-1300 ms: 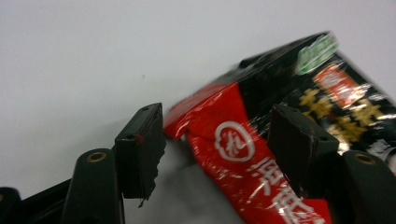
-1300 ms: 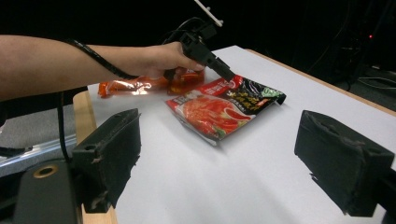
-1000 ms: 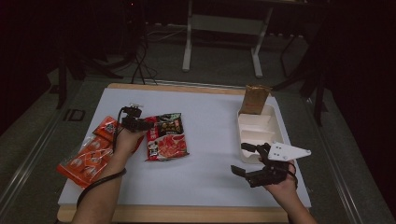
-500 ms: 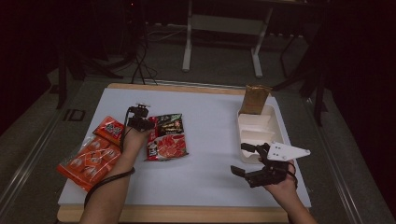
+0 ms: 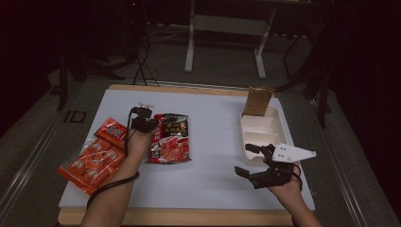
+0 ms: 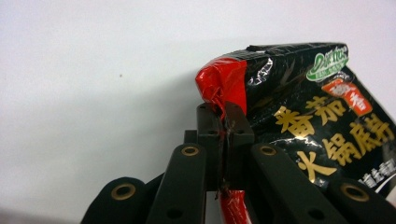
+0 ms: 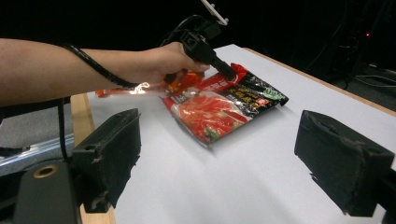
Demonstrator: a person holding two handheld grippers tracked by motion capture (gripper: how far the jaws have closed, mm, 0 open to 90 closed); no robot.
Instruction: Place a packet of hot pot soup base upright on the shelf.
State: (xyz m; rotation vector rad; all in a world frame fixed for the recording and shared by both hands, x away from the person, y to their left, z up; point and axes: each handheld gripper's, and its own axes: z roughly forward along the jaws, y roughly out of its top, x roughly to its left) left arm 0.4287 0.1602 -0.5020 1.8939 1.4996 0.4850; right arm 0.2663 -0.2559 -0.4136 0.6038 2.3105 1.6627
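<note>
Sauce packet corner between closed left gripper fingers

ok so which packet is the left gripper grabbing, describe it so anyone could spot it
On the white table, look left of centre, beside the orange snack packs. It is the black and red sauce packet with gold lettering and a green logo, its red corner pinched in the left gripper, unlike the all-orange packs nearby.

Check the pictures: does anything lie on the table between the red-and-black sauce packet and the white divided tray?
Nothing visible does. The left gripper is shut on the sauce packet at its edge; bare white table lies between it and the divided tray.
</note>
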